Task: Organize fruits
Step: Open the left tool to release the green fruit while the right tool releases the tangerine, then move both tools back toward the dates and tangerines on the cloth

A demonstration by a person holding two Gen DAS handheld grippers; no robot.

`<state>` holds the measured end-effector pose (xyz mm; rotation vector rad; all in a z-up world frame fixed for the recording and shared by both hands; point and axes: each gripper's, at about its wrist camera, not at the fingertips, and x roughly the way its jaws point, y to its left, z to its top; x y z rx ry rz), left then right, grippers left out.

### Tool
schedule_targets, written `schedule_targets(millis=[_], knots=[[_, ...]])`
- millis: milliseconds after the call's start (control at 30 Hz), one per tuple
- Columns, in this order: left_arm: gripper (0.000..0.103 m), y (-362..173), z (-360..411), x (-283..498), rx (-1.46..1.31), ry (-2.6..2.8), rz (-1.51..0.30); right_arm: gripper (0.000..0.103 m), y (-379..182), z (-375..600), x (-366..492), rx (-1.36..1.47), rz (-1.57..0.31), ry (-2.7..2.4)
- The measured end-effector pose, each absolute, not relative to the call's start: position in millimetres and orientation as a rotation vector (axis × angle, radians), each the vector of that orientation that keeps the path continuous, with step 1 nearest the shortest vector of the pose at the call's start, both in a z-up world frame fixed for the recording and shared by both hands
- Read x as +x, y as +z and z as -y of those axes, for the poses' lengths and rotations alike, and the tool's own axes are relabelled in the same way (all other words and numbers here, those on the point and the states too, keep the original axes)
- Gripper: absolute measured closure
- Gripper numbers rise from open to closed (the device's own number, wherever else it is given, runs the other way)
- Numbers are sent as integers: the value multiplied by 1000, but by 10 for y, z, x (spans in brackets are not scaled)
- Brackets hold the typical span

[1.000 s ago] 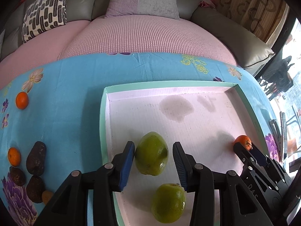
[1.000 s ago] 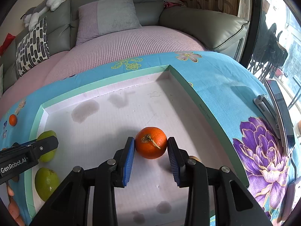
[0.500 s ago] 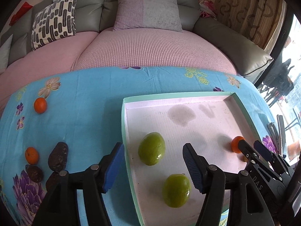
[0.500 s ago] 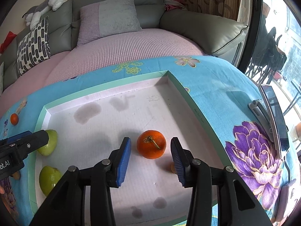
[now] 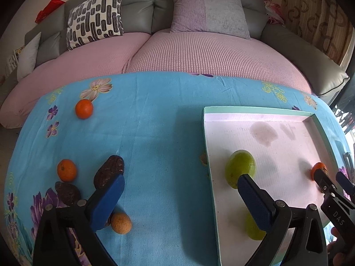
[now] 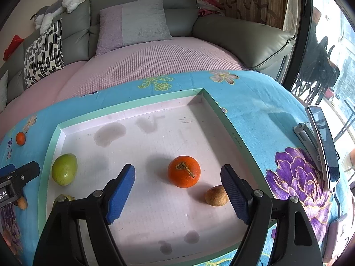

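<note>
The pink tray with a green rim holds two green fruits, an orange and a small brown fruit. My right gripper straddles the orange with its jaws opening, and the pads are clear of it. My left gripper is opening wide over the tray's left rim, with nothing held. On the blue cloth to its left lie two oranges, dark avocados and a small tan fruit.
A phone on a metal stand lies on the cloth at the right edge. Behind the table a grey sofa with a pink cover carries cushions. The cloth between the tray and the loose fruit is bare.
The left gripper's jaws spread away from the green fruit and the view swung left over the tray's rim. The right gripper's jaws parted from the orange, which stays in the tray.
</note>
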<state>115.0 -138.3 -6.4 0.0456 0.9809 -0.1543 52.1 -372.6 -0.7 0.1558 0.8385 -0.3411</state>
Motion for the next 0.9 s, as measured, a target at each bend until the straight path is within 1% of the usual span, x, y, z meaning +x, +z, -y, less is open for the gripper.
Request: schedule_targets(millis=[100,167,300,533,900], knots=[[0,-91,1376,1147,49,-145,-982,19,-20,3709,528,151,-845,-342],[0,-92,1368,1133,49,-147,-982,15,-22,3703,528,146,-843,-343],[0,-57,1365,1099,58,-158,-972,14,-20,3705,524,121,-836,-359],[0,57,1288,1011,83,-174,-938,14,-16,3763,506,161,-835,-363],[0,83,735,997,30,-76,-923,14,94,3641,491,164,-793,-342]])
